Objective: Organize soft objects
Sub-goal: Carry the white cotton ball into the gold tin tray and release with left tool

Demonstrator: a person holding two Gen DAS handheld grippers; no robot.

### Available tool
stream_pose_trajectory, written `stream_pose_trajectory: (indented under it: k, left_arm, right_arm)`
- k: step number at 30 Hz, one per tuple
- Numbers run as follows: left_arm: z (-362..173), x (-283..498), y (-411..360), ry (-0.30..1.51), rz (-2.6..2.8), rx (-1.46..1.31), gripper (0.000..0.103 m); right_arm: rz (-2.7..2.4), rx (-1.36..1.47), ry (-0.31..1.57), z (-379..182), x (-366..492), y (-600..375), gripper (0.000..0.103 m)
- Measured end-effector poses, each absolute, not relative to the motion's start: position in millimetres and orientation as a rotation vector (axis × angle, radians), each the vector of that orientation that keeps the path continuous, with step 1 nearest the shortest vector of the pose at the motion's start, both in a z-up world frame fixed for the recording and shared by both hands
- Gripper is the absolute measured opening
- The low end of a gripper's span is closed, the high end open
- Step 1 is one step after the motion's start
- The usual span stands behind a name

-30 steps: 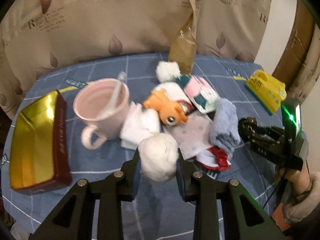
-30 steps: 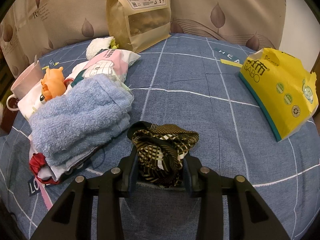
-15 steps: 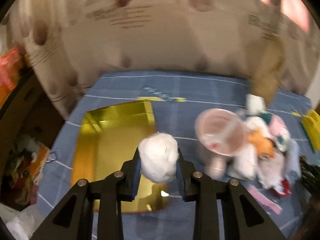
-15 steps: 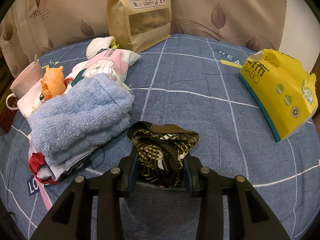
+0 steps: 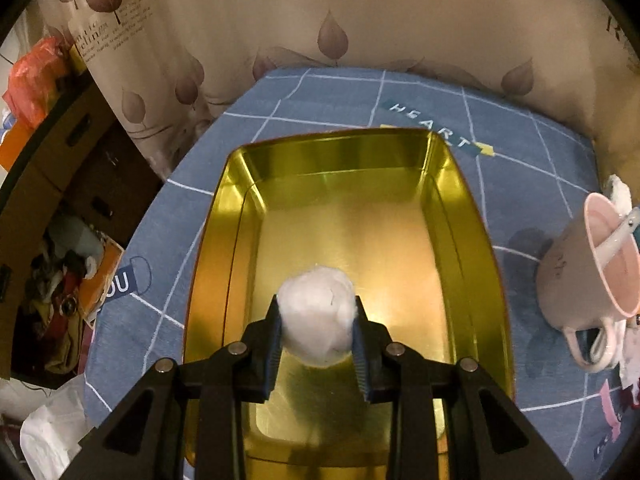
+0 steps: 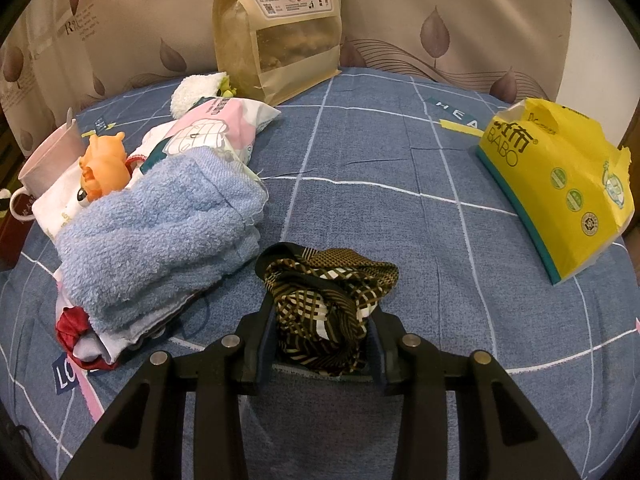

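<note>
The left gripper [image 5: 318, 334] holds a white fluffy ball [image 5: 317, 316] between its jaws, the blue pads pressing its two sides. The ball is roughly round, so no long axis can be told. It hangs over the near half of an open gold tin [image 5: 236, 216], whose long axis runs from near to far; whether the ball touches the tin's floor cannot be told. To the right of the tin, apart from it, stands a pink mug [image 5: 580, 276] with a white spoon [image 5: 614, 236] in it, on the blue checked cloth [image 5: 340, 96] over the worktop.

The right gripper [image 6: 324, 334] has its jaws closed narrowly on a bunched brown patterned cloth [image 6: 324, 296], which rests on the worktop cloth and spills toward the far side of the jaws. Left of it lies a folded light blue towel [image 6: 160, 236], its long axis slanting from near left to far right, atop a heap with an orange toy [image 6: 102, 168]. Far right stands a yellow pack [image 6: 560, 188]; at the far edge, a kraft pouch [image 6: 280, 28]
</note>
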State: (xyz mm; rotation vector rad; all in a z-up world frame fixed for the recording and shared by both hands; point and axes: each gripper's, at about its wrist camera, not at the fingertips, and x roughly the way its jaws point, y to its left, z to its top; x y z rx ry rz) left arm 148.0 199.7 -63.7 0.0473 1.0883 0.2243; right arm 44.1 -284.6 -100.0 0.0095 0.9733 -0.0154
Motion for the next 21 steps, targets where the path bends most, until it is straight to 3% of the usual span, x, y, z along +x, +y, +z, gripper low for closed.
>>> stream_pose_trajectory:
  k: [12, 17, 21]
  left_arm:
    - [-79, 155, 203, 1.120, 0.244, 0.043, 0.034]
    - [-79, 156, 202, 1.120, 0.245, 0.066, 0.056]
    - [-76, 154, 204, 1.122, 0.223, 0.050, 0.056]
  right_arm:
    - [-0.029, 0.010, 0.973, -100, 45, -284, 0.037]
    - [-0.030, 0.009, 0.974, -100, 46, -284, 0.037]
    - [-0.030, 0.006, 0.976, -101, 46, -285, 0.037]
